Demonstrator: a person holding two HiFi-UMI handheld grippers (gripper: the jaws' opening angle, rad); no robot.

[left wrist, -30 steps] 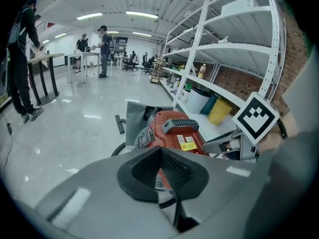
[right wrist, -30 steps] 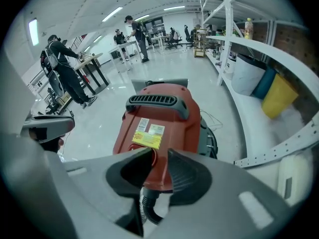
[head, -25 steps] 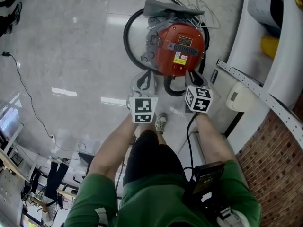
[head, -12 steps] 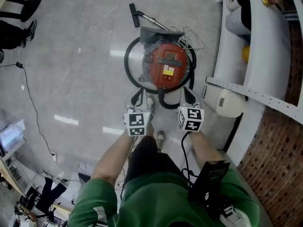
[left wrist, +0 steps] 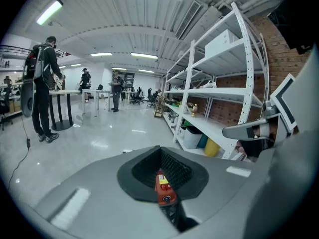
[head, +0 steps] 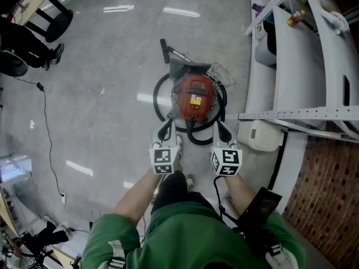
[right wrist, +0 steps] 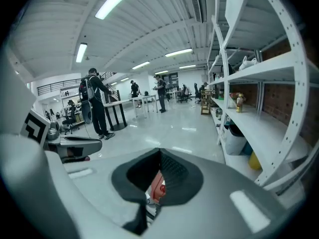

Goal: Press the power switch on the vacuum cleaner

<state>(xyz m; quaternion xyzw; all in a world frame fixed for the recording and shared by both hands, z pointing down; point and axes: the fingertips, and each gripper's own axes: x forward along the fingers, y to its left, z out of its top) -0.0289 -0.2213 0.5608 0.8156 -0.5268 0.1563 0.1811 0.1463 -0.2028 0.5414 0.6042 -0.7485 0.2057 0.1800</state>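
Both are closed up with nothing in them: the left gripper (head: 167, 131) and the right gripper (head: 222, 132) each have their jaws pressed together. In each gripper view you only catch the red vacuum cleaner (head: 194, 97) through the little notch between the pads. It sits on the shiny grey floor (head: 101, 83), down ahead of both grippers and clear of them. A black hose (head: 160, 102) is looped around it, and white shelving (head: 280, 66) is just to its right.

Vacuum cleaner (head: 194, 97) left of shelves (head: 287, 55)
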